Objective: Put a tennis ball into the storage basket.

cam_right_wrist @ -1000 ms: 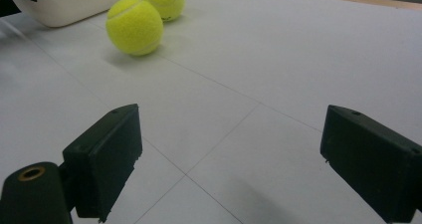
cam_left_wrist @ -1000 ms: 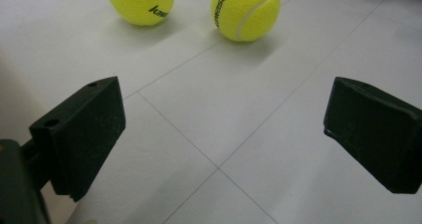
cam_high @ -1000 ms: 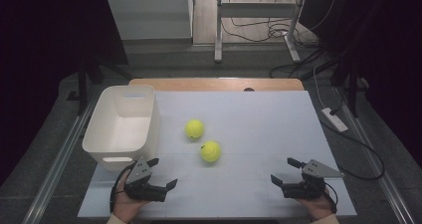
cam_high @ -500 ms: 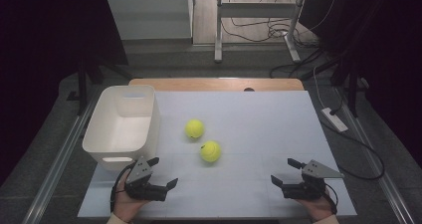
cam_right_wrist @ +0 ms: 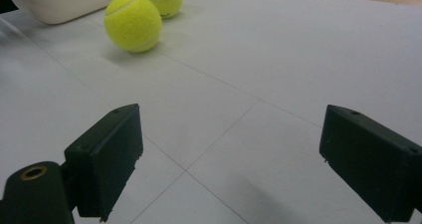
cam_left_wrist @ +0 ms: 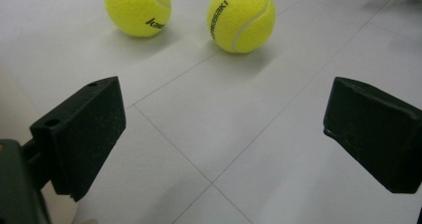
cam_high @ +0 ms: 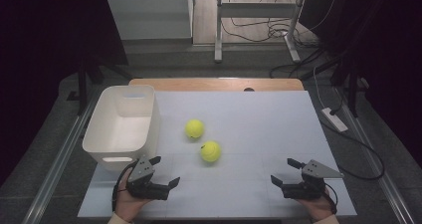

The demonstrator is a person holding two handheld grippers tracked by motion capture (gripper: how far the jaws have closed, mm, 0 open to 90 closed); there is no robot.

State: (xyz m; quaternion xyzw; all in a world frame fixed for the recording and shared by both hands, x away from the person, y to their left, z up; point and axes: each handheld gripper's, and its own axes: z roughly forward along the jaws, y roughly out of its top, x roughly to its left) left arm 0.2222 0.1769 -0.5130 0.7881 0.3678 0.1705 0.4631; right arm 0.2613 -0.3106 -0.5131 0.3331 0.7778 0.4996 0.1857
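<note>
Left gripper view puts our wide-open, empty left gripper before two tennis balls on the table (light, fuzzy, springy); we'd pinch the near one across its middle.

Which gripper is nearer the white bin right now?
Left. The left gripper sits just in front of the white bin, by its near corner. The right gripper is far across the table, past both tennis balls.
</note>
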